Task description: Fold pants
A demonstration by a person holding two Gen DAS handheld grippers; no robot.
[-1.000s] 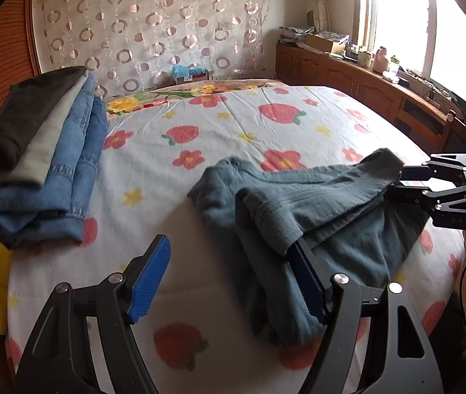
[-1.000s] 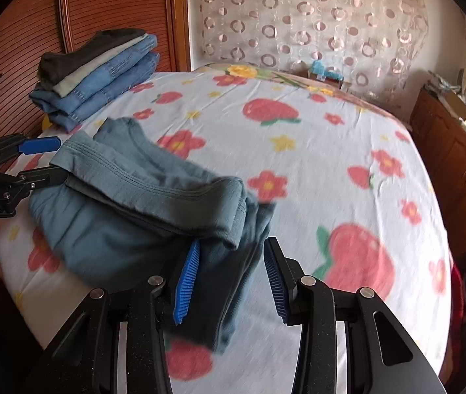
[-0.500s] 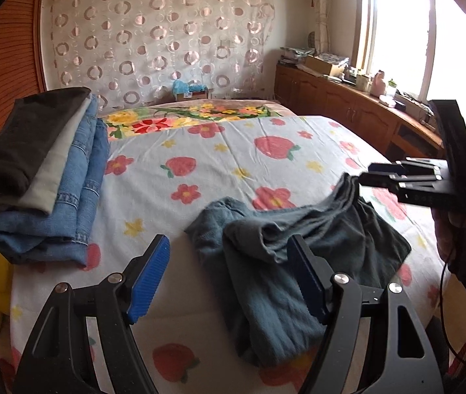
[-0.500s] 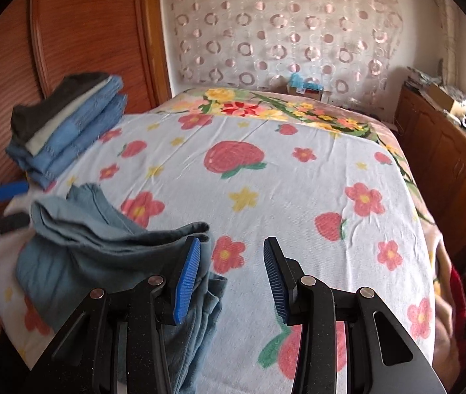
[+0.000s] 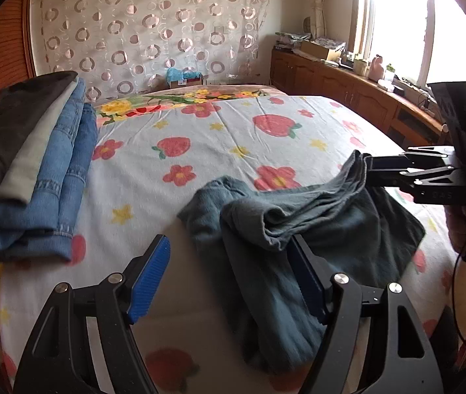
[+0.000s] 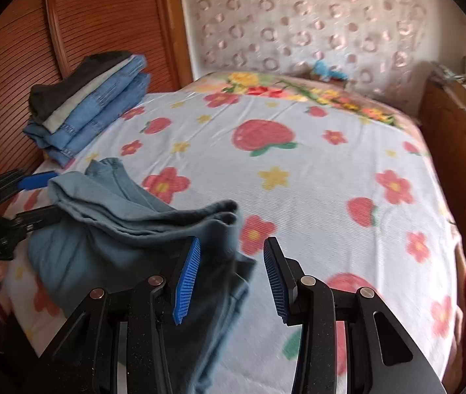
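Observation:
Grey-blue pants lie loosely folded and rumpled on the strawberry-print bed sheet. My left gripper is open, its right finger against the pants' near fold, with nothing held. My right gripper is open too, its left finger beside the pants at their right end. In the left wrist view the right gripper stands at the far edge of the pants, where the cloth rises against its tip. In the right wrist view the left gripper sits at the pants' left end.
A stack of folded jeans and dark clothes sits at the bed's left side by the wooden headboard. A wooden cabinet with clutter runs under the window on the right. A patterned curtain hangs behind the bed.
Both grippers lifted back from the pants a second ago, then came closer again. The pants' upper layer shifted and now bunches up against the right gripper's tip.

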